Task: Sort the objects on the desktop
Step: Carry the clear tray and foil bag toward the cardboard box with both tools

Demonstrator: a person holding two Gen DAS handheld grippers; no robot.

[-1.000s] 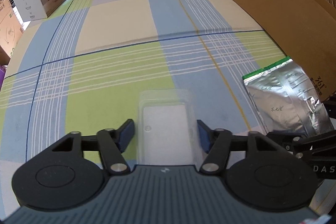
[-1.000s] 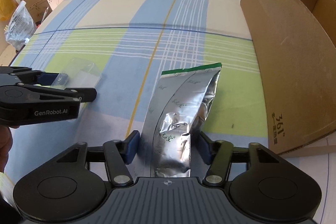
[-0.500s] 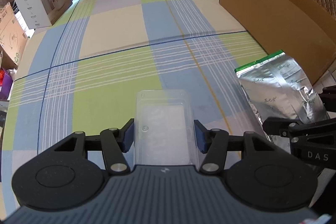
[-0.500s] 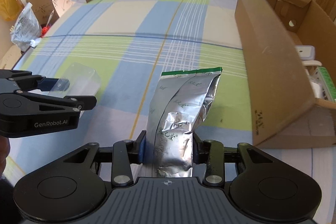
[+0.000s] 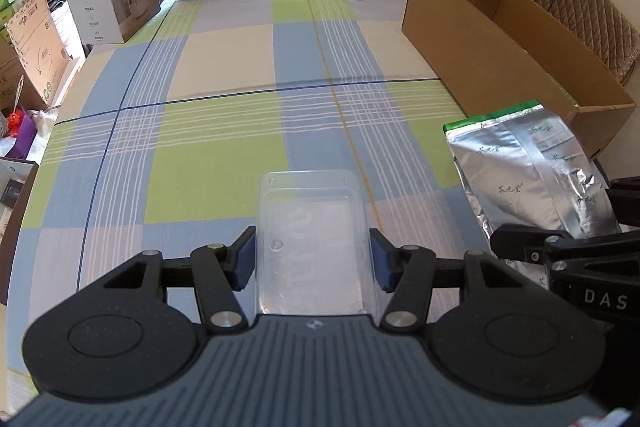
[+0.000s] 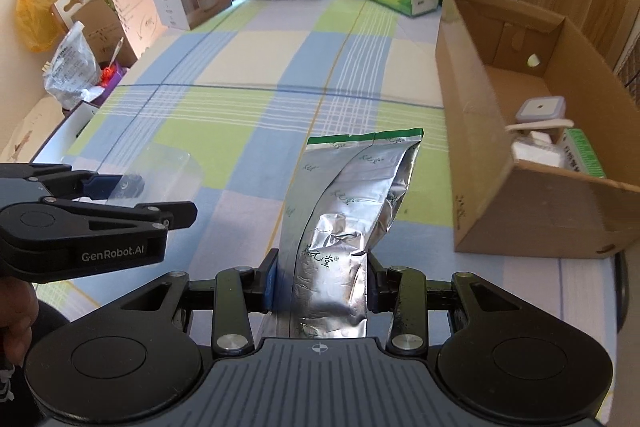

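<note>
Silver foil pouch [image 6: 340, 227] stands clamped between the right claw [image 6: 321, 281] fingers, a cardboard box [image 6: 520, 163] to its right. Left claw [image 5: 312, 259] grips a clear plastic tray [image 5: 312, 227] above the checked worktop [image 5: 224, 115].

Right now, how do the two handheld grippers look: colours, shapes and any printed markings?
Both are matte black plastic. The left gripper and the right gripper each have a ribbed grey-black body, two round discs, hinged link arms with silver rivets, and blue pads on the fingers. Seen from the side, the left one reads "GenRobot.AI" and the right one "DAS". No cables show.
</note>
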